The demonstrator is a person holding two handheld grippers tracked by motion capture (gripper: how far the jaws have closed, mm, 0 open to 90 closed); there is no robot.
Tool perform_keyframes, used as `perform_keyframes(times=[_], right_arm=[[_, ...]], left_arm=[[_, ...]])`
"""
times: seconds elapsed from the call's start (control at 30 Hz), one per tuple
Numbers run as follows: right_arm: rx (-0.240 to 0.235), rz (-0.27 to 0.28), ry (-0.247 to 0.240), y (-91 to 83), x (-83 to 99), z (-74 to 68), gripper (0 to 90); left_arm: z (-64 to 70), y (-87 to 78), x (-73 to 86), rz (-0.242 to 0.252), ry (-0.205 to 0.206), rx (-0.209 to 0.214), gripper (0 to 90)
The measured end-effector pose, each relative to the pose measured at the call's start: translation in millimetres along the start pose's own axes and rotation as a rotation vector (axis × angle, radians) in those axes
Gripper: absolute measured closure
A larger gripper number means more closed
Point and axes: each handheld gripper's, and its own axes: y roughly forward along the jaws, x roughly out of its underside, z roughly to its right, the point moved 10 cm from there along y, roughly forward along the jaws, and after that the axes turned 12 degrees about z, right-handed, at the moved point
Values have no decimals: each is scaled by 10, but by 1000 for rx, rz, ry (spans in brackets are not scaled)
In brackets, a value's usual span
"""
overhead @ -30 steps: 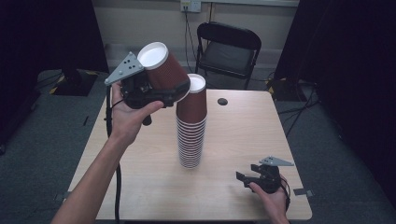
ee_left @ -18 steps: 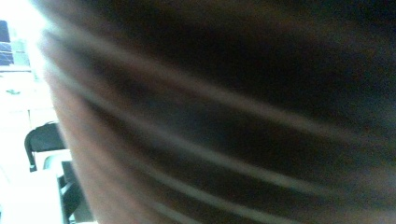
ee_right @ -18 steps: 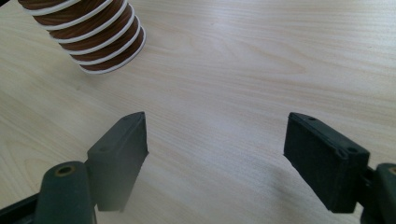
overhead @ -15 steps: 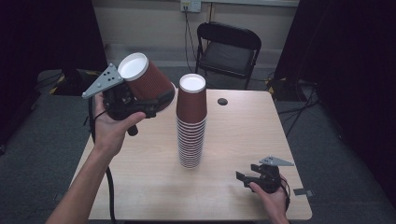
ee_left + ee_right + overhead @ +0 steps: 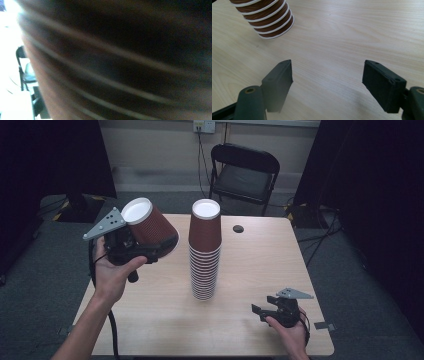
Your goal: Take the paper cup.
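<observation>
A tall stack of upside-down brown paper cups (image 5: 205, 250) stands at the middle of the wooden table (image 5: 260, 265). My left gripper (image 5: 145, 251) is raised over the table's left side and is shut on one brown cup (image 5: 150, 227). That cup is tilted, white base up and to the left. In the left gripper view the cup's ribbed wall (image 5: 120, 62) is a close blur. My right gripper (image 5: 260, 311) rests at the table's front right, open, with nothing between its jaws. The right gripper view has the gripper (image 5: 328, 80) wide open over bare wood, the stack's bottom (image 5: 265, 17) ahead to its left.
A black folding chair (image 5: 245, 170) stands behind the table's far edge. A small dark round mark (image 5: 238, 228) lies on the table's far right part. A cable (image 5: 112, 330) hangs from the left gripper beside the forearm. Dark curtains hang on both sides.
My left gripper has carried the cup left and down, away from the top of the stack. The right gripper has stayed where it was.
</observation>
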Motion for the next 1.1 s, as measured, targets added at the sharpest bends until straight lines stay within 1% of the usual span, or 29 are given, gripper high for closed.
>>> perform_keyframes(times=[0.03, 0.13, 0.2, 0.27, 0.3, 0.33, 0.37, 0.43, 0.5, 0.53, 0.57, 0.63, 0.7, 0.8, 0.9, 0.93, 0.97, 1.03, 1.1], right_arm=[[-2, 0, -2, 0, 1, -8, 239], [-6, 3, -10, 7, -4, -32, 243], [-6, 8, -22, 11, -11, -53, 254], [-12, 16, -33, 13, -23, -81, 257], [-14, 22, -37, 10, -33, -99, 262], [-17, 28, -46, 10, -43, -117, 266], [-22, 32, -52, 11, -50, -133, 267], [-28, 37, -60, 10, -63, -171, 273], [-39, 43, -76, 7, -75, -220, 279], [-41, 41, -74, 5, -76, -238, 280], [-50, 42, -79, 6, -80, -262, 283], [-62, 42, -86, 3, -87, -313, 287], [-79, 42, -92, 4, -95, -372, 288], [-101, 37, -104, 8, -96, -453, 289], [-139, 30, -116, 13, -86, -542, 333], [-152, 27, -120, 16, -83, -571, 340], [-159, 26, -129, 14, -83, -597, 344], [-158, 43, -139, 11, -104, -644, 346], [-172, 62, -147, 2, -132, -707, 372]], left_arm=[[-17, -13, 32, -1, -11, -9, 110], [-56, -61, 147, -37, -9, -12, 110], [-73, -83, 210, -49, -6, -17, 111], [-72, -102, 274, -57, -16, -25, 111], [-74, -117, 301, -59, -17, -39, 111], [-76, -135, 319, -48, -8, -47, 111], [-68, -148, 349, -51, -13, -49, 112], [-47, -170, 433, -82, -48, -36, 112], [-28, -187, 520, -107, -67, -31, 112], [-19, -191, 564, -116, -72, -26, 112], [-2, -192, 626, -128, -86, -17, 112], [32, -186, 722, -143, -96, 6, 111], [64, -181, 823, -155, -104, 16, 110], [96, -171, 951, -167, -115, 13, 111], [130, -173, 1079, -189, -115, 4, 112], [151, -169, 1123, -193, -122, 7, 112], [166, -169, 1172, -207, -121, 8, 112], [201, -166, 1244, -223, -134, 1, 112], [237, -170, 1304, -226, -145, 0, 112]])
